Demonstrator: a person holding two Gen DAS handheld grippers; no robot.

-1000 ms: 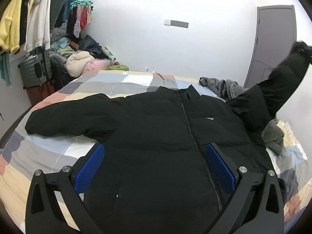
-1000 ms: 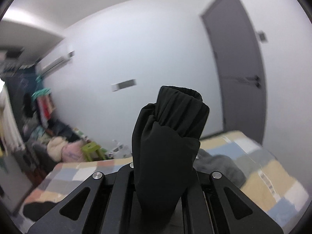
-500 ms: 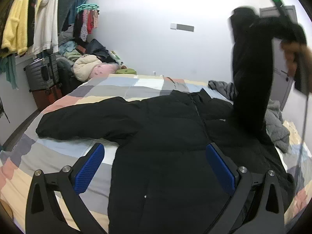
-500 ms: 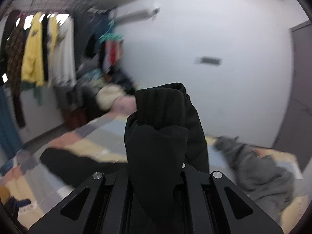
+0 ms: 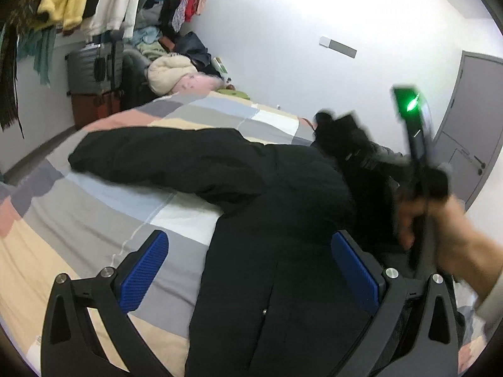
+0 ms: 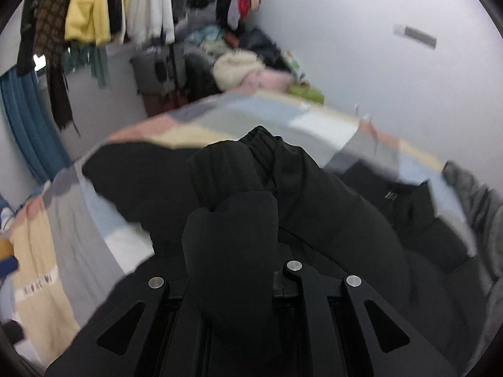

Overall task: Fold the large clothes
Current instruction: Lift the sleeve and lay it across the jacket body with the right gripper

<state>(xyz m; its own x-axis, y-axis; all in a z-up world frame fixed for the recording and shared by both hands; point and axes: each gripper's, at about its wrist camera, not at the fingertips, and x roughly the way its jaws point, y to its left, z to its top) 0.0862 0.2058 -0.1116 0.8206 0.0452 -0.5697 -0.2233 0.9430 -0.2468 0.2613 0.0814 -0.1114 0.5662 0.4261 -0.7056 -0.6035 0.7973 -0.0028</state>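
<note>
A black puffer jacket (image 5: 283,220) lies front up on the patchwork bed cover (image 5: 94,213), its left sleeve (image 5: 157,154) stretched out flat. My left gripper (image 5: 248,238) hovers open over the jacket's lower body with nothing between its blue pads (image 5: 144,273). My right gripper (image 6: 232,270) is shut on the jacket's other sleeve (image 6: 232,220), whose ribbed cuff (image 6: 261,144) sticks out past the fingers. In the left wrist view the cuff (image 5: 339,132) hangs blurred over the jacket's chest. A hand (image 5: 440,220) grips the right gripper's handle at the right.
A rail of hanging clothes (image 5: 94,0) and a grey suitcase (image 5: 91,69) stand at the back left beside a pile of clothes (image 5: 169,69). A grey garment (image 6: 481,194) lies on the bed to the right. A grey door (image 5: 471,110) is at the far right.
The right gripper has swung the sleeve from high at the right down and leftward over the jacket's chest. The left gripper has shifted sideways and rolled, still open.
</note>
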